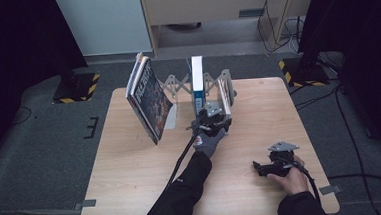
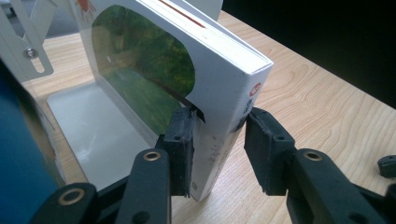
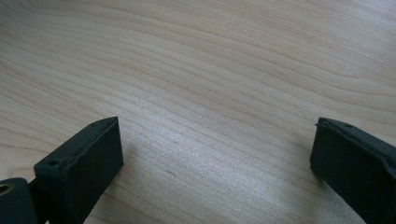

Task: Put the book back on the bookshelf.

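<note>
A white-spined book (image 2: 224, 88) with a green cover stands tilted on the white base of an expandable book rack (image 2: 93, 135). My left gripper (image 2: 219, 140) straddles its lower spine. One pad lies against the cover, while a thin gap shows between the other pad and the spine, so the jaws stand open around the book. From above, that book (image 1: 223, 93) leans at the rack's right end, with my left gripper (image 1: 211, 113) just in front of it. My right gripper (image 1: 258, 167) rests open on the table near the front right, and its jaws (image 3: 215, 154) hold nothing over bare wood.
A blue-and-white book (image 1: 197, 84) stands upright in the middle of the rack (image 1: 177, 86). A large dark book (image 1: 148, 100) leans at its left end. The wooden table (image 1: 132, 171) has free room at the front left. Cables and stand feet lie on the floor.
</note>
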`<state>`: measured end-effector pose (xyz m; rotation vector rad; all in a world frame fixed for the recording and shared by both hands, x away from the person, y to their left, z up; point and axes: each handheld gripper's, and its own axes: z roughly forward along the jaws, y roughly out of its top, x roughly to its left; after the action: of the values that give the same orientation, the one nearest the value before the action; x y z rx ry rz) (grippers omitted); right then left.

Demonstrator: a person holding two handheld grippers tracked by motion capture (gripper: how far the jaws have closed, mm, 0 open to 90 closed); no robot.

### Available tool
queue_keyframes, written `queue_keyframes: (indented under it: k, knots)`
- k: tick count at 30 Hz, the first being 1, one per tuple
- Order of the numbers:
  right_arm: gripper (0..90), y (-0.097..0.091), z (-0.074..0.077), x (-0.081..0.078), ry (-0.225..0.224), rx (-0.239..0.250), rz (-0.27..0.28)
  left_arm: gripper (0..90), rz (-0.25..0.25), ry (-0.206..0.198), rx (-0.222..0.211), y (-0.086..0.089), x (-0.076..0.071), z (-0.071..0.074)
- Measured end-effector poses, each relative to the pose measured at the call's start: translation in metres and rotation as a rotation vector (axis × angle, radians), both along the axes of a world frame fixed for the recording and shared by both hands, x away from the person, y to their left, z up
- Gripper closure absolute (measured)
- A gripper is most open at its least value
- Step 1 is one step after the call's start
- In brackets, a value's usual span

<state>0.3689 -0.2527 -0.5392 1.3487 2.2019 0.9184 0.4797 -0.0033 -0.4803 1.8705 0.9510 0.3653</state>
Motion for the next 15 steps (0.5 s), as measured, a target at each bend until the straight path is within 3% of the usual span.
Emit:
queue_keyframes:
  k: [7, 15]
  knots:
    - [2.8, 0.000, 0.000, 0.000, 0.000, 0.000, 0.000, 57.4, -0.028, -0.023, 0.034, 0.008, -0.007, 0.005]
    - [2.8, 0.000, 0.000, 0.000, 0.000, 0.001, 0.001, 51.7, -0.097, -0.045, 0.044, 0.039, -0.032, 0.026]
